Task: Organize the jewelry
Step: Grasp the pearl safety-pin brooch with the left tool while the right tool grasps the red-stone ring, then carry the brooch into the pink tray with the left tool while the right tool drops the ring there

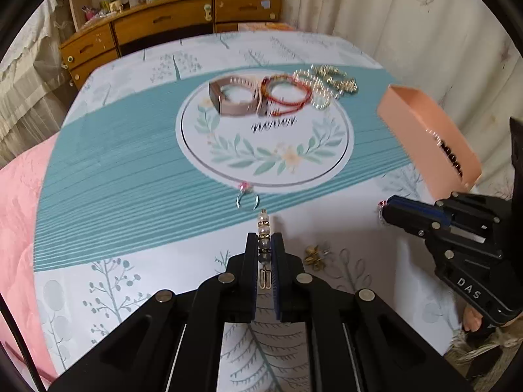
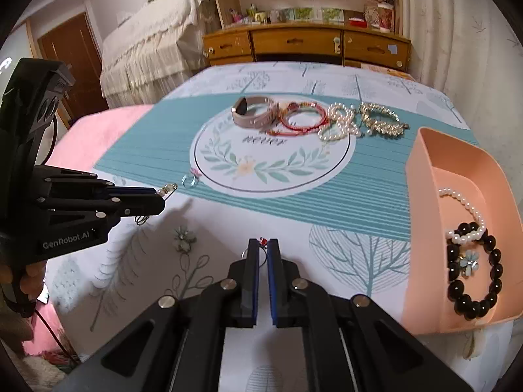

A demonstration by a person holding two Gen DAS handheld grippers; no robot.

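My left gripper [image 1: 264, 245] is shut on a pearl-and-bead earring [image 1: 263, 228] that sticks out past its tips, above the tablecloth; it also shows in the right wrist view [image 2: 160, 197]. My right gripper [image 2: 262, 245] is shut on a small ring with a red stone [image 2: 263, 241]; it shows in the left wrist view [image 1: 387, 207]. A ring with a pink stone [image 1: 246, 194] lies on the cloth ahead. A peach tray [image 2: 421, 176] at the right holds a black bead bracelet [image 2: 474, 271], a pearl bracelet [image 2: 465, 209] and a small flower piece [image 2: 469, 261].
At the far side of the cloth lie a beige watch band [image 2: 253, 114], red cord bracelets [image 2: 302, 119], pearl bracelets [image 2: 340, 122] and a gold bracelet [image 2: 382, 119]. A flower earring [image 2: 183, 240] lies near my left gripper. A wooden dresser [image 2: 307, 44] stands behind the table.
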